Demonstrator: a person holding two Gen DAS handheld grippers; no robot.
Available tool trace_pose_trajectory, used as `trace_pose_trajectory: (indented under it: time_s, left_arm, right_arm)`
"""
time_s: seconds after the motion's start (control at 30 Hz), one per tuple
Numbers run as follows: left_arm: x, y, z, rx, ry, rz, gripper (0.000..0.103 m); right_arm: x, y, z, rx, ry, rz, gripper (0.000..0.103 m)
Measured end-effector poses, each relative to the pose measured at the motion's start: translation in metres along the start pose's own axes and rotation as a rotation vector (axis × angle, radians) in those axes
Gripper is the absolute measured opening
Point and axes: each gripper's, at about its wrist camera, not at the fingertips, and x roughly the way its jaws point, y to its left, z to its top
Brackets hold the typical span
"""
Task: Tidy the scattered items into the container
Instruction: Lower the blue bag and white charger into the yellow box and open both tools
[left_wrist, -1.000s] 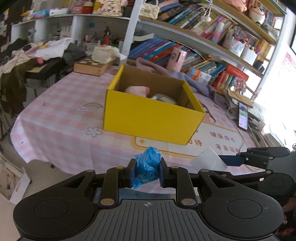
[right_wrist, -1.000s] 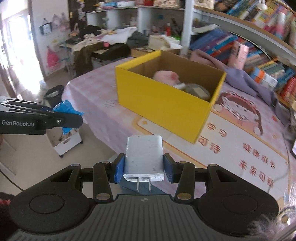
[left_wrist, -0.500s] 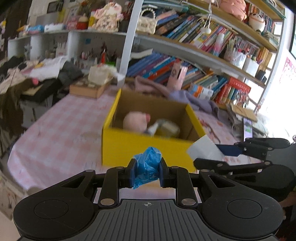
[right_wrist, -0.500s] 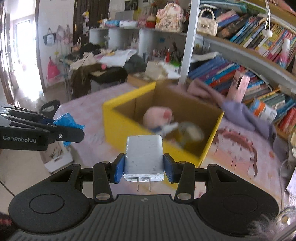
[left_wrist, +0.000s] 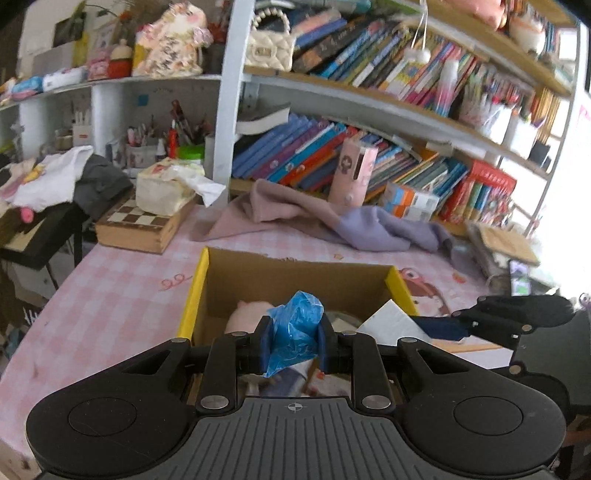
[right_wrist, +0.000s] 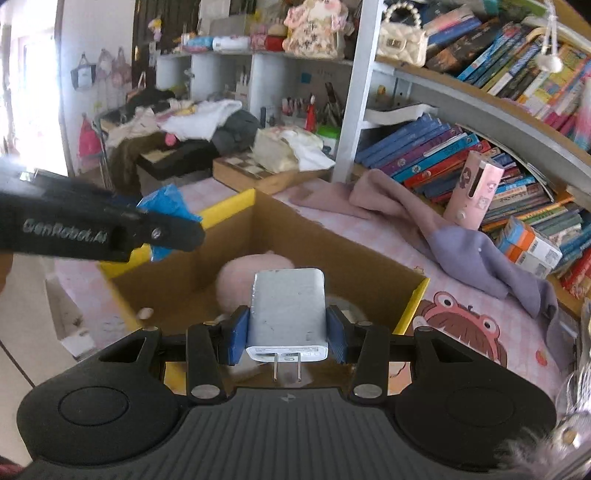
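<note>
A crowded room of bookshelves (left_wrist: 369, 122) rises behind a table under a pink checked cloth (left_wrist: 110, 295). My left gripper (left_wrist: 293, 341) is squeezed tight on a crumpled blue plastic bag (left_wrist: 295, 332), the pads pressing it from both sides, and it hangs over the open yellow box (left_wrist: 195, 291), which stands on the cloth. My right gripper (right_wrist: 288, 332) has its jaws closed on a white charger plug (right_wrist: 288, 310), gripped by its two flat sides with the metal prongs (right_wrist: 286, 369) pointing back toward me; it too hangs above the box's open top. In the right wrist view the left gripper reaches in from the left with the blue bag at its tip, over the box's near left wall. Inside the box lies a pink plush toy (right_wrist: 255, 273), with something greyish beside it that I cannot make out. Beyond the box, a mauve and lilac cloth (left_wrist: 332, 218) is heaped on the table, a pink tube-shaped case (left_wrist: 352, 173) stands upright behind it, and a wooden chess box (left_wrist: 140, 225) sits at the far left with a tissue pack (left_wrist: 166, 188) on top.
</note>
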Motion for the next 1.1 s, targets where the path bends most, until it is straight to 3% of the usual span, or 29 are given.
trace_pose_trajectory:
  time_s: [0.23,0.43,0.7,0.97,1.0,1.07,1.1]
  left_arm:
    - [0.064,0.000,0.031,0.045,0.120,0.039,0.023]
    - [0.098,0.001,0.042,0.034,0.147,0.036,0.023]
    - [0.139,0.006,0.043,-0.032,0.219,0.059,0.023]
    - [0.147,-0.003,0.038,0.018,0.257,0.072,0.024]
    - [0.146,-0.004,0.038,0.025,0.255,0.073,0.029]
    - [0.141,-0.008,0.039,0.045,0.242,0.055,0.052]
    - [0.136,-0.011,0.039,0.060,0.226,0.049,0.073]
  right_arm:
    - [0.066,-0.019,0.016,-0.139,0.079,-0.036,0.042]
    - [0.106,-0.028,0.017,-0.257,0.165,-0.021,0.042]
    - [0.121,-0.037,0.017,-0.220,0.192,0.008,0.042]
    - [0.126,-0.041,0.014,-0.189,0.206,0.032,0.042]
    - [0.126,-0.041,0.015,-0.189,0.205,0.032,0.042]
    - [0.122,-0.042,0.015,-0.182,0.188,0.036,0.044]
    - [0.119,-0.043,0.015,-0.173,0.177,0.035,0.047]
